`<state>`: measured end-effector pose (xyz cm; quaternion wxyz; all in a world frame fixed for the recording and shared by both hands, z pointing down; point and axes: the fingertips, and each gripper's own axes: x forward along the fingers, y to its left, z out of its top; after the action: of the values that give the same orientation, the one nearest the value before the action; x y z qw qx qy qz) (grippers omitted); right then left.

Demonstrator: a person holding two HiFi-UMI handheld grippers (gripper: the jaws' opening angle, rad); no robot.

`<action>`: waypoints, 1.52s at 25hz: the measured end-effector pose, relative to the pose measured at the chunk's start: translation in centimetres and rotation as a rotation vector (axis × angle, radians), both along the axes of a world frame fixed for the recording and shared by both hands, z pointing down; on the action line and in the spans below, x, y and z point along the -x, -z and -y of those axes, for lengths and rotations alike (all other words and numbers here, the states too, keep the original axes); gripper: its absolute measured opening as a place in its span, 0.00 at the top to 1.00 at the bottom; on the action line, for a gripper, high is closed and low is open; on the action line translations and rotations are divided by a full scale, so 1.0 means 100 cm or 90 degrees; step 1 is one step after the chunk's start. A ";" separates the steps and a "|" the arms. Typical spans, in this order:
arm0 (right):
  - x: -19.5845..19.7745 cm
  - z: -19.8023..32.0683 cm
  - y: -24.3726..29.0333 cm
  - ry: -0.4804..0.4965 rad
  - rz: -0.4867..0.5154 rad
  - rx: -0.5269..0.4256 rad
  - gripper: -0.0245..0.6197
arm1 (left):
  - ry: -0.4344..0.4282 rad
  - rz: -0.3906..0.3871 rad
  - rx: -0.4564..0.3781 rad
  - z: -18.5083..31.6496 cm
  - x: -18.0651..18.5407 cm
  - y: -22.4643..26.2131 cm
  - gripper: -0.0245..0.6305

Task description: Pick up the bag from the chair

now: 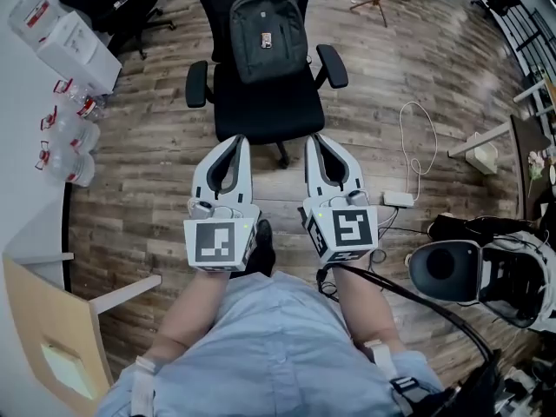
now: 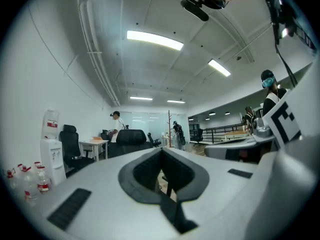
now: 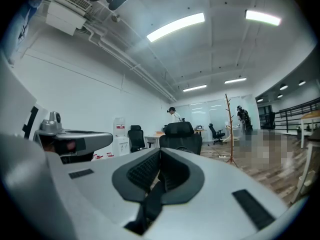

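A dark grey backpack [image 1: 268, 33] leans upright against the back of a black office chair [image 1: 269, 102] at the top of the head view. My left gripper [image 1: 237, 141] and right gripper [image 1: 314, 139] are held side by side just short of the seat's front edge, pointing at the chair. Both are shut, tips touching, with nothing between them. In the left gripper view the chair's backrest [image 2: 131, 136] rises above the jaws; in the right gripper view the chair [image 3: 180, 134] does too. The jaws hide the bag in both gripper views.
Water bottles [image 1: 69, 137] and boxes [image 1: 65, 37] line the left wall. A wooden chair [image 1: 52, 337] stands at the lower left. A white cable and adapter [image 1: 400, 200] lie on the floor to the right, near a headset [image 1: 452, 272]. A water dispenser [image 2: 51, 149] and people stand farther off.
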<state>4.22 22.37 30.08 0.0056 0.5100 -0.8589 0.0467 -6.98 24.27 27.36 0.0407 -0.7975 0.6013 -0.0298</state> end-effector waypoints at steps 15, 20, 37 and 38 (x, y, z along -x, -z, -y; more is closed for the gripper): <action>0.028 0.119 0.024 -0.024 -0.022 -0.037 0.96 | -0.016 -0.011 -0.026 0.123 0.035 0.014 0.96; 0.013 0.150 0.012 -0.033 -0.021 -0.021 0.96 | -0.006 -0.006 -0.008 0.152 0.033 0.000 0.96; -0.032 0.349 -0.021 0.052 -0.004 0.020 0.96 | 0.093 0.030 -0.002 0.329 -0.009 -0.010 0.96; -0.032 0.358 -0.020 0.059 -0.001 0.019 0.96 | 0.102 0.033 -0.003 0.337 -0.009 -0.008 0.96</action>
<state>7.45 -13.47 32.13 0.0161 0.4696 -0.8807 0.0591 -6.09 -9.39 28.14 0.0557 -0.7455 0.6621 -0.0518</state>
